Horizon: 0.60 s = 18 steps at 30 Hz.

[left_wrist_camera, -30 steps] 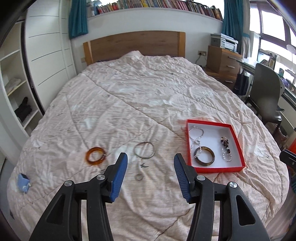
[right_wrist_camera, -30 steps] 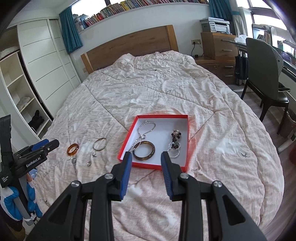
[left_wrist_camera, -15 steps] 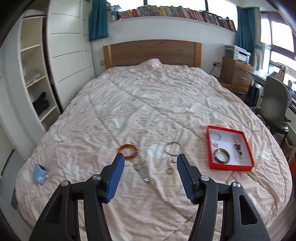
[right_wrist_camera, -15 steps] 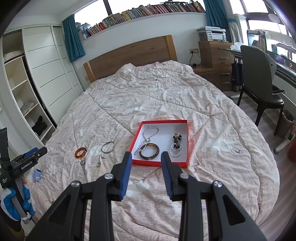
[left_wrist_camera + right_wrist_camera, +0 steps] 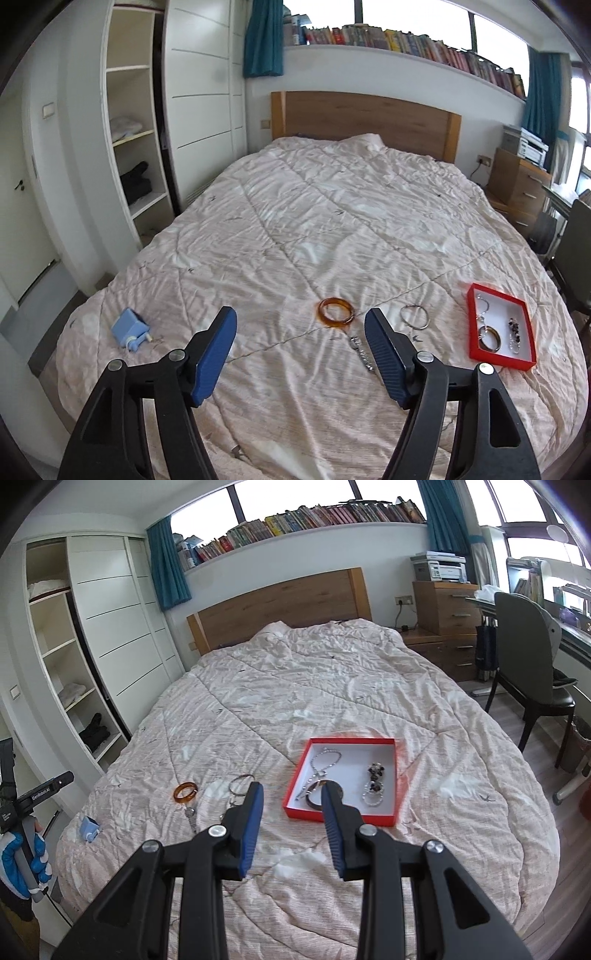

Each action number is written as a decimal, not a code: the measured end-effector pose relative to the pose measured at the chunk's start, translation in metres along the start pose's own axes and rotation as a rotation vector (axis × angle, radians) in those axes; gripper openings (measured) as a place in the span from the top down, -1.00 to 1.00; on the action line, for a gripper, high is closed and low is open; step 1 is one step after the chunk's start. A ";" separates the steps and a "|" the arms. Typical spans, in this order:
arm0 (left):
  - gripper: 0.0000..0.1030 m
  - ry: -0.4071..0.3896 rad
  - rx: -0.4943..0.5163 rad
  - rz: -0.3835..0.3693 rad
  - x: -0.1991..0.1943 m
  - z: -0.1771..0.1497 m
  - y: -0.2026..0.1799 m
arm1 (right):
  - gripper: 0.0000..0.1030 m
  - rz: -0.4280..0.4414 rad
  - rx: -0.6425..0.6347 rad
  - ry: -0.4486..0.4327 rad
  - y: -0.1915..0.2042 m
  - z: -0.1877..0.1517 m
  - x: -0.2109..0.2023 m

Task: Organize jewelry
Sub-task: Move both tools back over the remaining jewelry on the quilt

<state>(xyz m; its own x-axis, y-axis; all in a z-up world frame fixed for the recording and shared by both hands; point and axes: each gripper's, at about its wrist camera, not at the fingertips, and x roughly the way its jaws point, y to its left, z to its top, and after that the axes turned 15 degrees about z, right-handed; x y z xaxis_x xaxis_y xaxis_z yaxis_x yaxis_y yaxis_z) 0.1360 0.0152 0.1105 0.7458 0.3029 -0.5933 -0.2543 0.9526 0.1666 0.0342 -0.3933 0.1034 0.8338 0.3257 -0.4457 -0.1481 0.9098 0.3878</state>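
The left gripper (image 5: 300, 334) is held above the bed (image 5: 332, 229) with its blue-padded jaws spread wide and nothing between them. The right gripper (image 5: 291, 803) is likewise held above the bed, jaws apart and empty. A red box (image 5: 397, 779) with a white interior rests on the quilt and contains a silver chain (image 5: 325, 760), a dark bangle (image 5: 312, 801) and a beaded piece (image 5: 375, 782). Outside the box, to its left, lie an amber bangle (image 5: 335, 312), a thin metal ring (image 5: 414, 316) and a small metal clasp piece (image 5: 362, 352). A blue object (image 5: 130, 330) sits near the left bed edge, well apart from the jewelry.
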 end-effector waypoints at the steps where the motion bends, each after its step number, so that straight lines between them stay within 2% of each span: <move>1: -0.42 0.008 -0.001 -0.001 0.003 -0.001 -0.001 | 0.39 0.004 -0.001 0.005 0.001 0.000 0.003; 11: -0.43 0.073 0.023 0.000 0.040 -0.020 -0.026 | 0.39 0.043 0.007 0.081 0.001 -0.010 0.048; 18: -0.40 0.138 0.042 -0.008 0.083 -0.035 -0.045 | 0.39 0.110 0.006 0.166 0.002 -0.023 0.102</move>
<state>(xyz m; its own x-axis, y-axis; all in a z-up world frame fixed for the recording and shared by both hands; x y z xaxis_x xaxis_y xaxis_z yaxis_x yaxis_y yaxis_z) 0.1879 -0.0037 0.0260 0.6553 0.2913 -0.6970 -0.2205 0.9562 0.1924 0.1064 -0.3523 0.0405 0.7135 0.4618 -0.5270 -0.2303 0.8648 0.4461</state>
